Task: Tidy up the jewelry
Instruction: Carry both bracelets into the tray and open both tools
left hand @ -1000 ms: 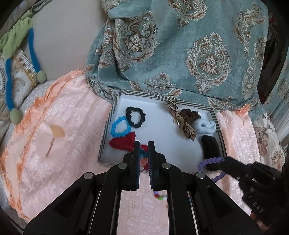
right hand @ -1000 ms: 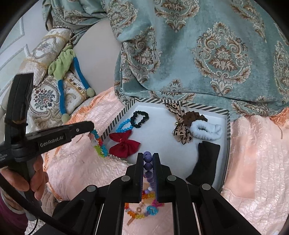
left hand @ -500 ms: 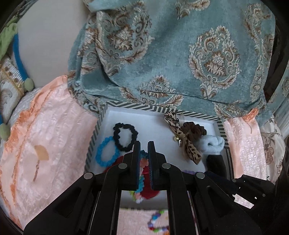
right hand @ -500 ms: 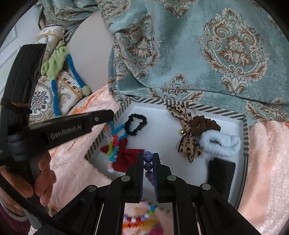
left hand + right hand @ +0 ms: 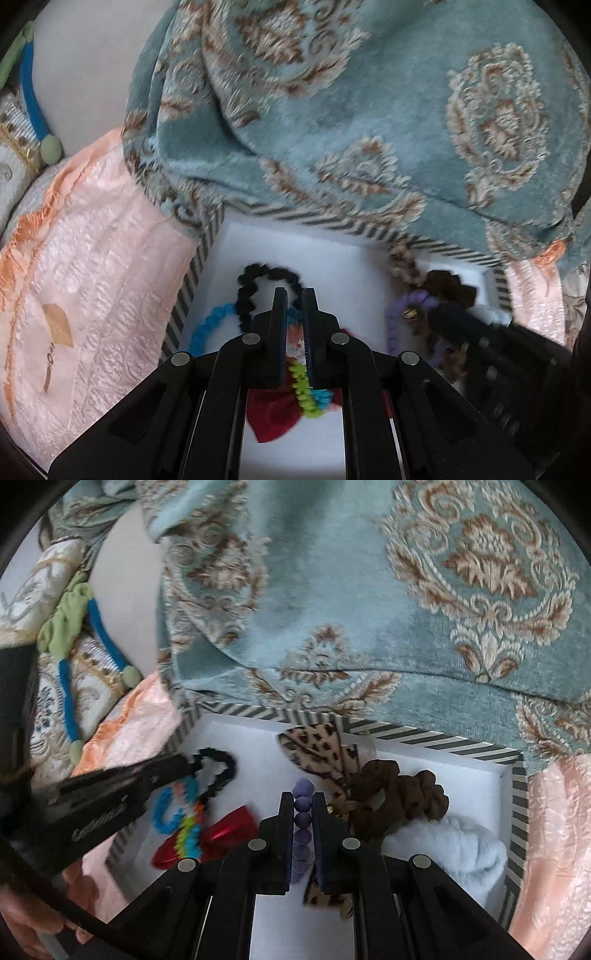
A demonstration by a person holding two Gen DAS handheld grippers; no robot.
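Observation:
A white tray (image 5: 207, 243) with a striped rim (image 5: 517, 794) lies on the bed. My left gripper (image 5: 294, 295) is shut on a multicolour bead bracelet (image 5: 306, 391) that dangles over the tray's left part, above a red bow (image 5: 273, 413), a blue bead bracelet (image 5: 210, 325) and a black bracelet (image 5: 258, 277). My right gripper (image 5: 303, 797) is shut on a purple bead bracelet (image 5: 303, 819) over the tray's middle. Beside it lie a leopard-print bow (image 5: 317, 749), a brown scrunchie (image 5: 399, 790) and a white fluffy scrunchie (image 5: 454, 845). The right wrist view shows the left gripper (image 5: 184, 764) at the left.
A teal patterned blanket (image 5: 369, 129) overhangs the tray's far rim. Peach bedspread (image 5: 85, 258) surrounds the tray. A patterned cushion with a green and blue cord (image 5: 66, 627) lies at the far left. A hand (image 5: 22, 923) holds the left gripper's handle.
Both grippers have moved forward and down from the tray's near edge to over the tray, each carrying its bracelet. The tray now looks larger and closer.

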